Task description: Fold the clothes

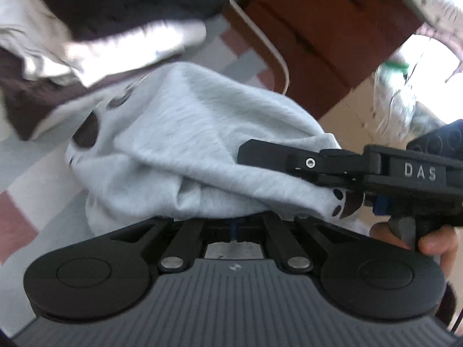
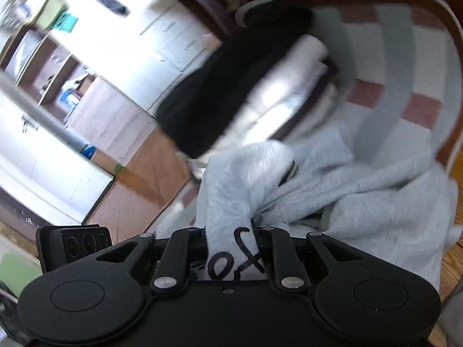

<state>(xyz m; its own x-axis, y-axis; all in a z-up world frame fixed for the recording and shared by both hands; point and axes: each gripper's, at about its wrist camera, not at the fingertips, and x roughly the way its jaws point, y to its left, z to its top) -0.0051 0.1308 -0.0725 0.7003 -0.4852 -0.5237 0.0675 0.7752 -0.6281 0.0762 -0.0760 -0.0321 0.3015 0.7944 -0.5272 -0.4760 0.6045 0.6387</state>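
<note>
Grippers, left (image 1: 231, 222) and right (image 1: 289, 164), each clamped on the grey shirt (image 1: 188, 133); lifting evenly should spread it flat for folding.

Place: a lived-in home, likely a bedroom or living room, is showing in both wrist views.
Work surface: a rounded brown wooden table (image 2: 455, 66) with a pale rim is carrying a grey, white and dusty-red checked cloth (image 2: 385, 57).
Laundry: a stack of folded black and white clothes (image 2: 260, 81) is sitting on it, beside a crumpled light grey heathered garment (image 1: 185, 133).
Furniture: a reddish-brown wooden cabinet (image 1: 327, 37) is standing close by.
Storage: blurred open wooden shelves (image 2: 49, 66) holding household odds and ends are lining the bright far wall.
Floor: tan flooring (image 1: 347, 115) is showing below.
</note>
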